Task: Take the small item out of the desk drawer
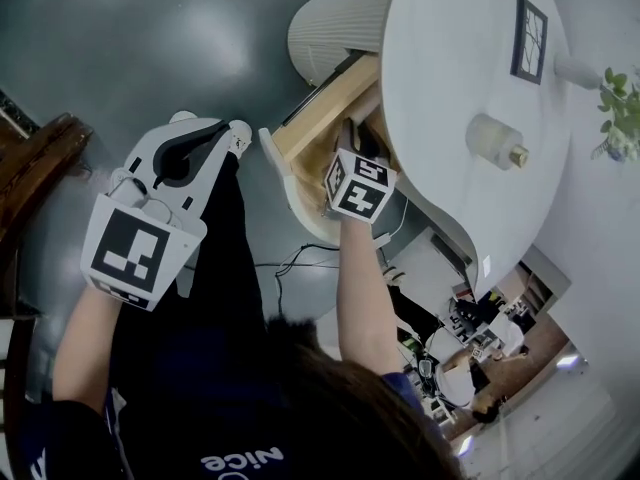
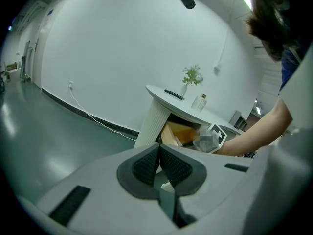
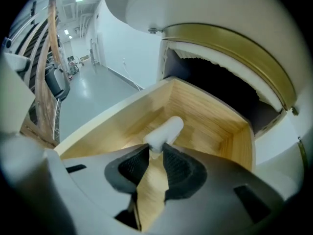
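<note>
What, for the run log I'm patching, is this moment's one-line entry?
stage: item gripped | right gripper: shut on white cylinder, over open wooden drawer | left gripper: shut, empty, away from desk

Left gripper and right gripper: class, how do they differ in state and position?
The left gripper's jaws are together on nothing, while the right gripper's grip a small white cylinder. The left gripper hangs over the grey floor, but the right gripper reaches into the open wooden drawer. Both are the same white two-jaw design.
</note>
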The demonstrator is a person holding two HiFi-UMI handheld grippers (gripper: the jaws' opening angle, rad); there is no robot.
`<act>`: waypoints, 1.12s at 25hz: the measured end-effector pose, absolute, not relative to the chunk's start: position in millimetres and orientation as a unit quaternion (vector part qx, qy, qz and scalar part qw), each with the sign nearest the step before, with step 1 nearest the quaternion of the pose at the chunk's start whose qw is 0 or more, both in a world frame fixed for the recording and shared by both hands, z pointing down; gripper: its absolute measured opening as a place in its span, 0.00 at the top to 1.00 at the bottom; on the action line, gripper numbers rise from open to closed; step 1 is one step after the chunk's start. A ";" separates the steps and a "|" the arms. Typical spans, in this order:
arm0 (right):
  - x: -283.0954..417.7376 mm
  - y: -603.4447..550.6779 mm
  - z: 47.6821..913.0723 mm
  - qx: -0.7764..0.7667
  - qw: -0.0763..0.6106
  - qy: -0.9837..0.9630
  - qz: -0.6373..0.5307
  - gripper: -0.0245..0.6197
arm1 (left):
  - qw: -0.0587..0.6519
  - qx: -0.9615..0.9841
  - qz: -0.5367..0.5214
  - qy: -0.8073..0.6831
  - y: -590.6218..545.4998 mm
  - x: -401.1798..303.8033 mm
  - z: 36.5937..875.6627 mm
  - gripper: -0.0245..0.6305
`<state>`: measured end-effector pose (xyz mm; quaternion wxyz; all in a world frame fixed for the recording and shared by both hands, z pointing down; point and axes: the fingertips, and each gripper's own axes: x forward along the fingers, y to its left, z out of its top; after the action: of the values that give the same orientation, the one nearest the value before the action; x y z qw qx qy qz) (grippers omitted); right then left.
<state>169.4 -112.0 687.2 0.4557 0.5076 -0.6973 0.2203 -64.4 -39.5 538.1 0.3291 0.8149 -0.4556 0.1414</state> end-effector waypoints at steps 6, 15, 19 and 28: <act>159.9 -102.0 671.9 0.483 0.459 -0.706 0.240 0.81 | 0.321 0.820 0.144 -0.452 -42.9 -61.2 522.1 0.96; 143.9 -91.7 655.5 0.430 0.479 -0.716 0.272 0.81 | 0.301 0.835 0.142 -0.439 -53.9 -55.6 497.1 0.96; 144.8 -87.2 645.8 0.424 0.486 -0.710 0.282 0.81 | 0.296 0.839 0.136 -0.436 -62.0 -51.8 485.1 0.96; 142.6 -82.0 622.0 0.422 0.483 -0.713 0.284 0.81 | 0.285 0.848 0.132 -0.426 -73.8 -42.6 464.8 0.96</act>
<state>142.6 -82.0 622.0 0.4826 0.4217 -0.7134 0.2835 -42.6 -73.8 464.8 0.2855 0.8482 -0.4261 0.1319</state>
